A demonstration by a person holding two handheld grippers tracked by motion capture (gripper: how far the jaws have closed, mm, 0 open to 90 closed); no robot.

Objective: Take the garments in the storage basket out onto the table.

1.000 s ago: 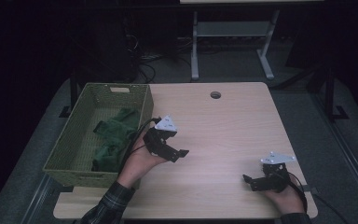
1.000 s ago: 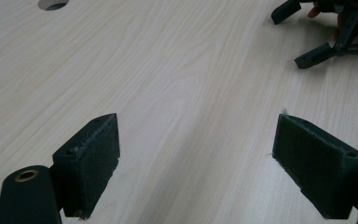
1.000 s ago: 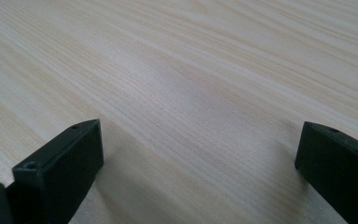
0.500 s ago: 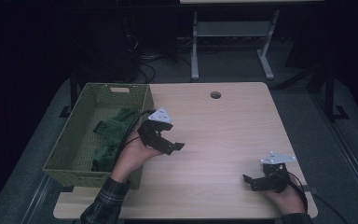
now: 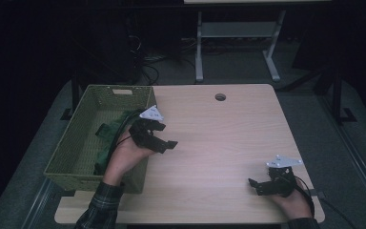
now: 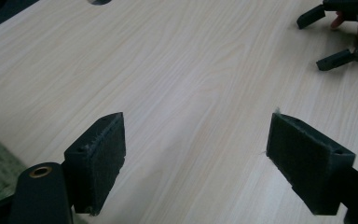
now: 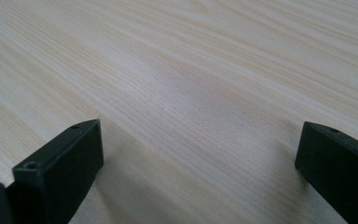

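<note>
- Basket [image 5: 76, 148]: olive-green weave.
- Cloth [image 5: 108, 133] inside it: dark green.
- Table [image 5: 219, 138]: pale wood grain.
- Sleeve [image 5: 97, 212], at 7 o'clock: dark plaid.
- Left gripper [image 5: 164, 143]: black, grey plate.

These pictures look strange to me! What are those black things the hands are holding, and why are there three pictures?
A person sits at a wooden table holding a grabbing tool in each hand. The left tongs and the right tongs each have two black jaws, standing open with nothing between them. One picture is taken from above. The other two come from small cameras riding on the tools, so you see the jaws up close over bare wood. At the table's left edge stands a green woven basket with dark green cloth inside. Nothing is held now.
</note>
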